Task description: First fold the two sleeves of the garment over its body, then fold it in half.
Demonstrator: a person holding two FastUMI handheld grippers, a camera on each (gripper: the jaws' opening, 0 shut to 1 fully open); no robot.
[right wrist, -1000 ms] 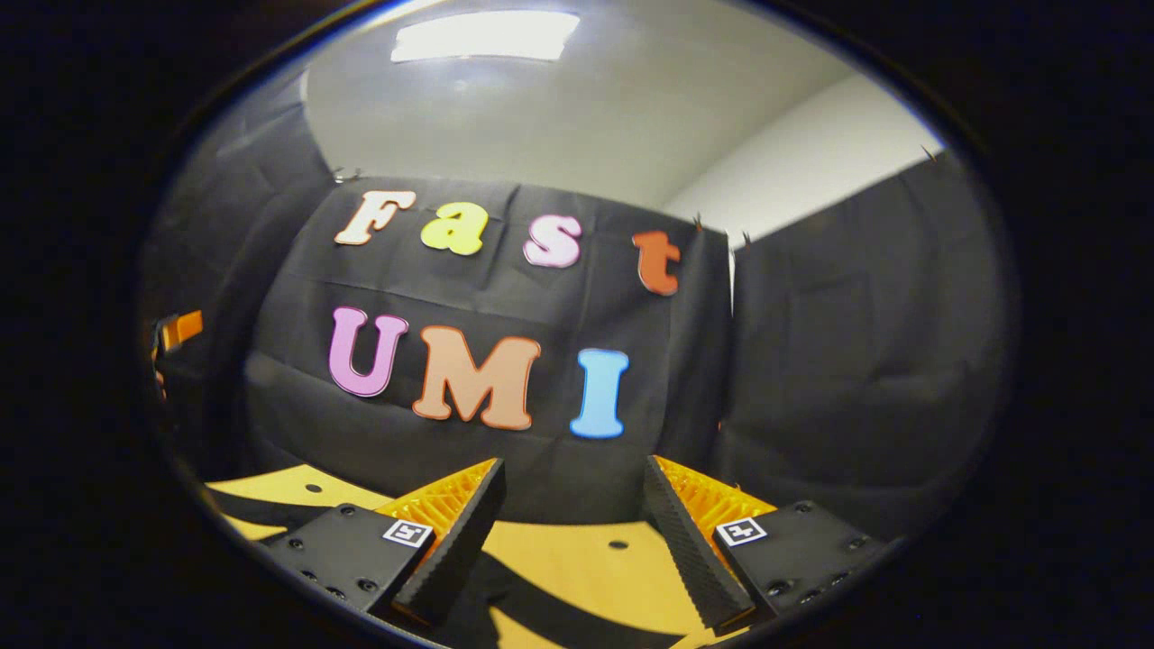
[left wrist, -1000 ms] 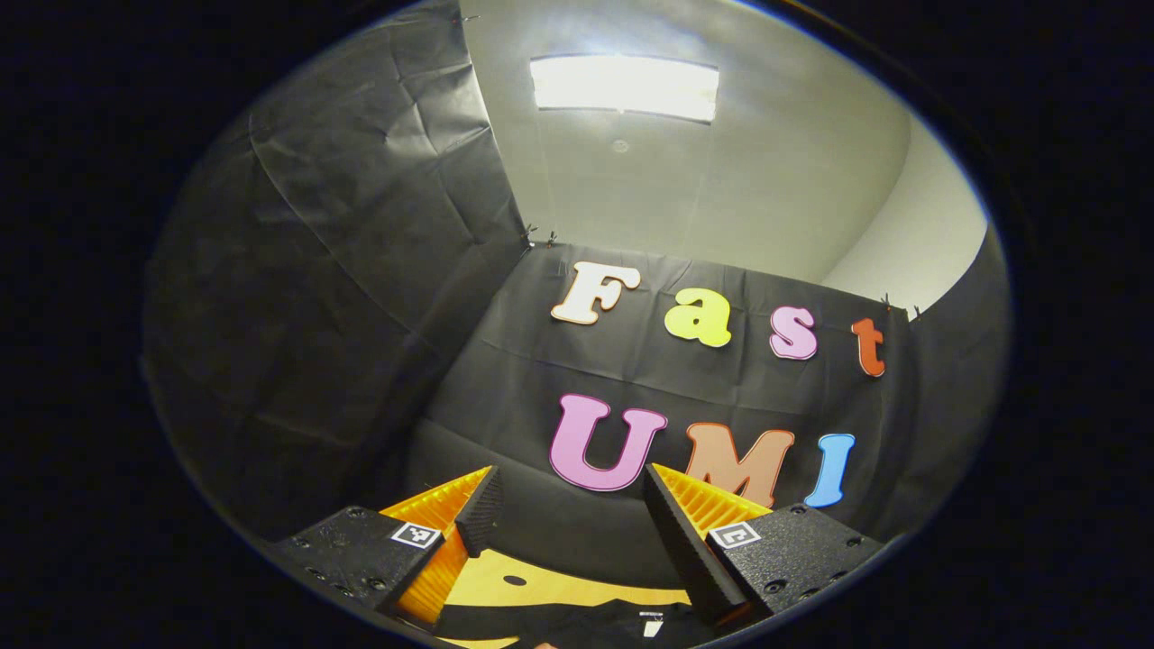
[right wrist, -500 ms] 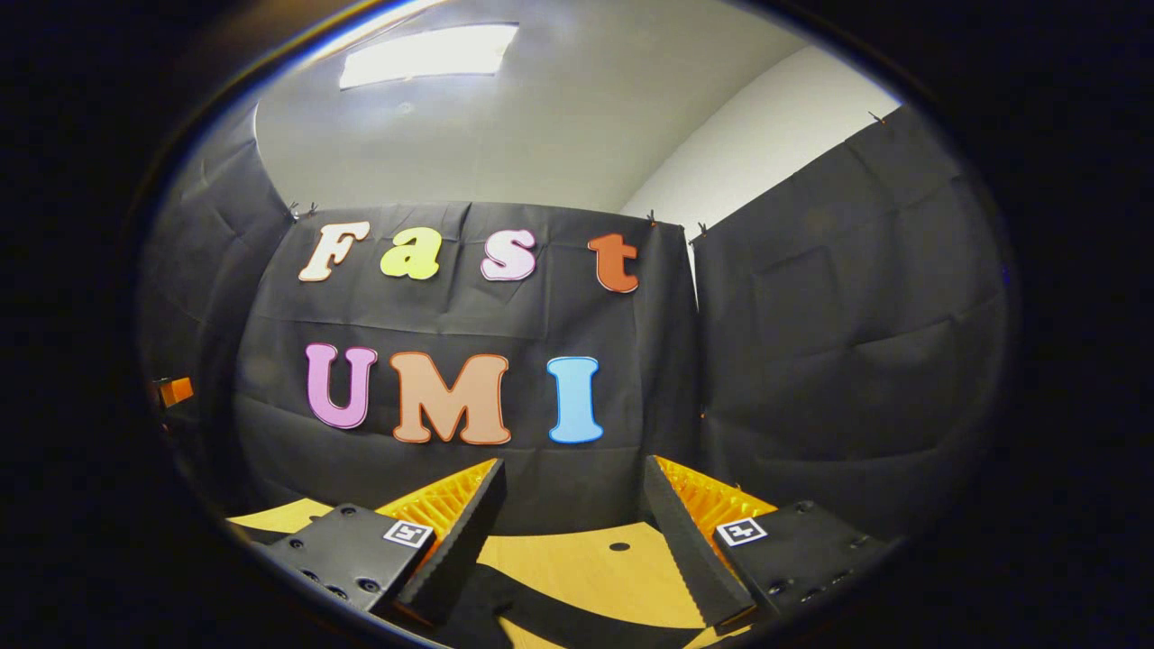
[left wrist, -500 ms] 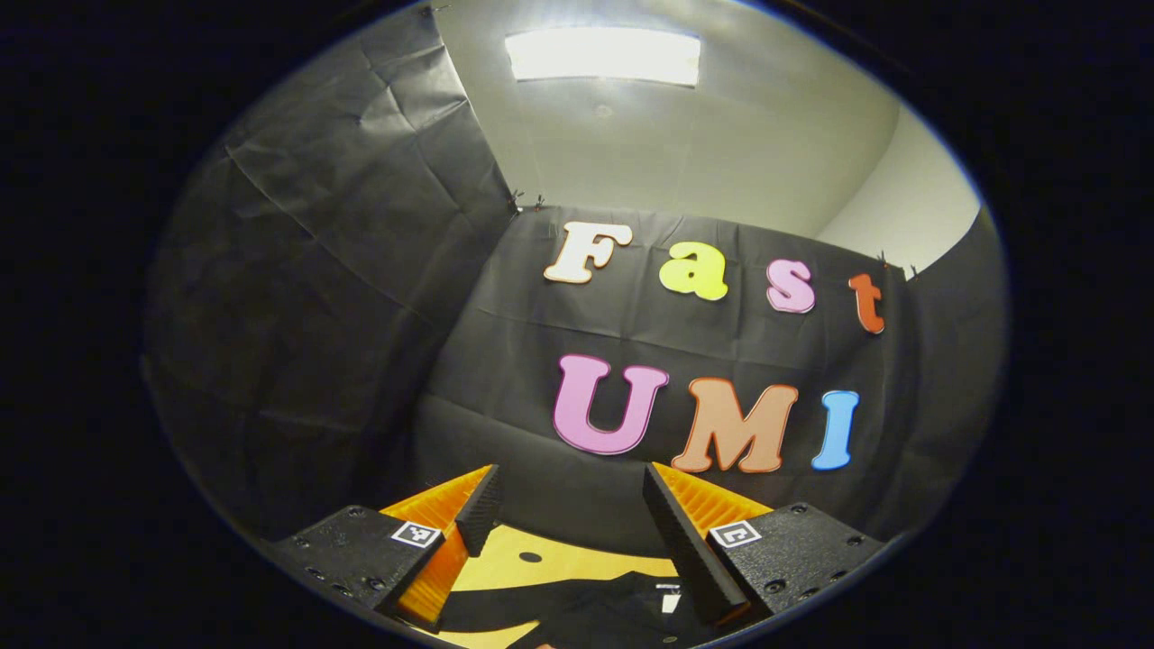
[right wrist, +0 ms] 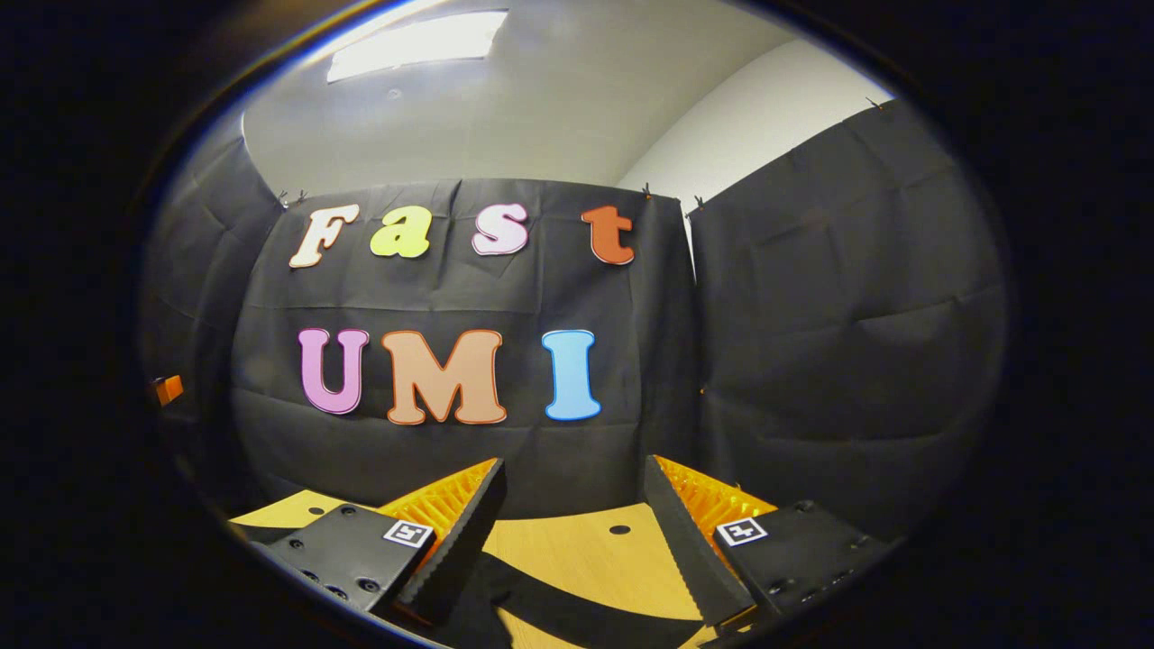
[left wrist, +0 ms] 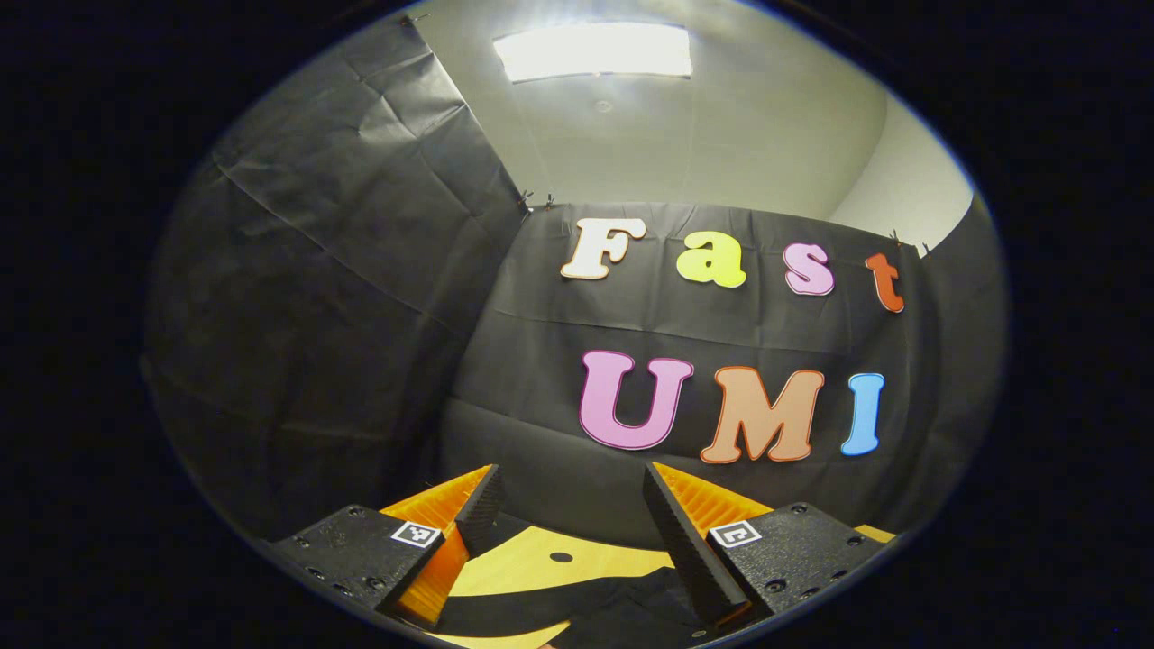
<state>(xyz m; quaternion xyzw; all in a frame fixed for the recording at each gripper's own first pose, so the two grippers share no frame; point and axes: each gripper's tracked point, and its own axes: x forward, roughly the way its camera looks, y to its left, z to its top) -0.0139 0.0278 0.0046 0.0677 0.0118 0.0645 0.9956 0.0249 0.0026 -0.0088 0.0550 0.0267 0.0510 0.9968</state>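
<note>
Both grippers are tipping down a little from a second ago, so more of the bench is showing under them now.

In the left gripper view, the left gripper is hanging in the air with its two fingers spread wide, and it is holding nothing. The black garment is lying flat on the wooden bench, low down and close under that gripper. In the right gripper view, the right gripper is also wide open and holding nothing. A dark strip of the garment is running across the bench just below its fingers.

No sleeve looks folded yet, so I think the first fold is still waiting. To do it well, each gripper should be going down slowly to a sleeve end, pinching only the top layer, then lifting it and laying it flat over the middle of the garment.

Bare wood is showing past the garment, toward the far edge of the bench, so there looks to be room to move. The black cloth wall is standing close behind that far edge, so big swings that way could be bumping it.
</note>
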